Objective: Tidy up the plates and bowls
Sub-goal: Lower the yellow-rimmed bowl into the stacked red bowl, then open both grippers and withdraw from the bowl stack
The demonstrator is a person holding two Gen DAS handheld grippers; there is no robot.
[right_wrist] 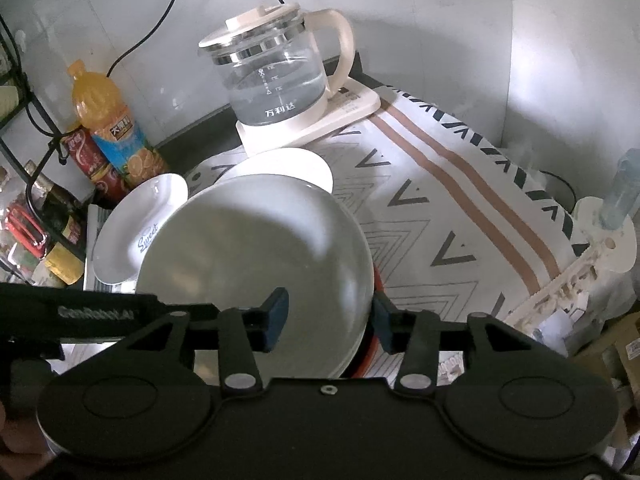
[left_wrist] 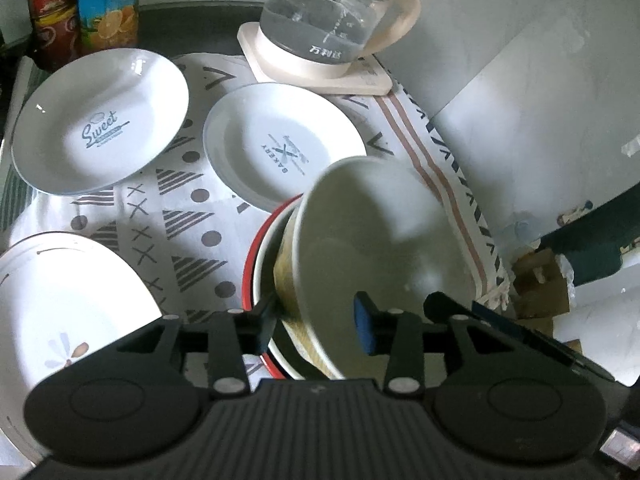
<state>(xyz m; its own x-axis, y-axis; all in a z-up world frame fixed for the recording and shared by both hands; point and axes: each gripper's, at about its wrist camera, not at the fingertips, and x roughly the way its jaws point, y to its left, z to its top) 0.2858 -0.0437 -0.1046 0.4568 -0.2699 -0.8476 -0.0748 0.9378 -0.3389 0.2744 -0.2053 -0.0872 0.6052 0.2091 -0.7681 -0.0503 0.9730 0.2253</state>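
Note:
A pale bowl point(left_wrist: 372, 240) with a yellowish outside is tilted inside a red-rimmed bowl point(left_wrist: 260, 248) on the patterned cloth. My left gripper point(left_wrist: 316, 324) straddles the pale bowl's near wall, one pad outside and one inside, with no clear gap at the pads. My right gripper point(right_wrist: 328, 320) straddles the other side of the same bowl point(right_wrist: 256, 256) over the red bowl point(right_wrist: 370, 344). A "Sweet" plate point(left_wrist: 100, 120) lies far left, a "Bakery" plate point(left_wrist: 280, 140) in the middle, and a flower plate point(left_wrist: 60, 312) near left. The "Sweet" plate point(right_wrist: 132, 232) also shows in the right wrist view.
A glass kettle point(left_wrist: 324, 20) on its cream base stands at the back; it also shows in the right wrist view point(right_wrist: 276, 88). Drink bottles point(left_wrist: 108, 4) stand at the back left. A wall point(left_wrist: 520, 80) runs along the right. A white rack point(right_wrist: 580, 272) sits at the cloth's right edge.

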